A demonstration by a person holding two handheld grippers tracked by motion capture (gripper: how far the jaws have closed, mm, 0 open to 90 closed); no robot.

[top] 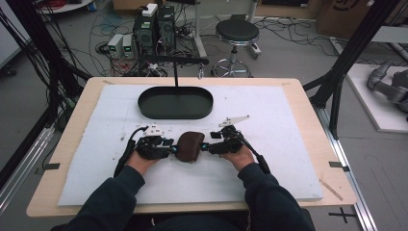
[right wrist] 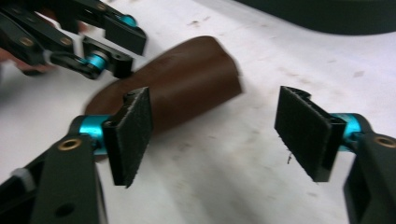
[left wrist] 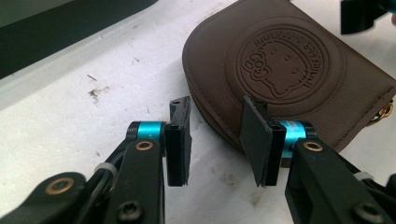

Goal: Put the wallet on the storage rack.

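Note:
A brown leather pouch (top: pixel 189 146) with an embossed cartoon stamp (left wrist: pixel 289 65) lies on the white mat, between my two grippers. My left gripper (top: pixel 172 147) comes at it from the left. Its pads (left wrist: pixel 180 135) stand at the pouch's rounded edge with that edge caught between them (left wrist: pixel 217 121). In the right gripper view the pouch (right wrist: pixel 187 84) bulges upward, and the left gripper (right wrist: pixel 123 49) holds its far end. My right gripper (top: pixel 207 146) sits at the pouch's right end. It is open (right wrist: pixel 215 126), its pads are wide apart, and only bare mat lies between them.
A black oval tray (top: pixel 144 103) sits on the mat behind the pouch, its stand rising from the back rim. The white mat (top: pixel 269 159) covers most of the wooden table. A stool (top: pixel 236 31), computers and cables stand on the floor beyond.

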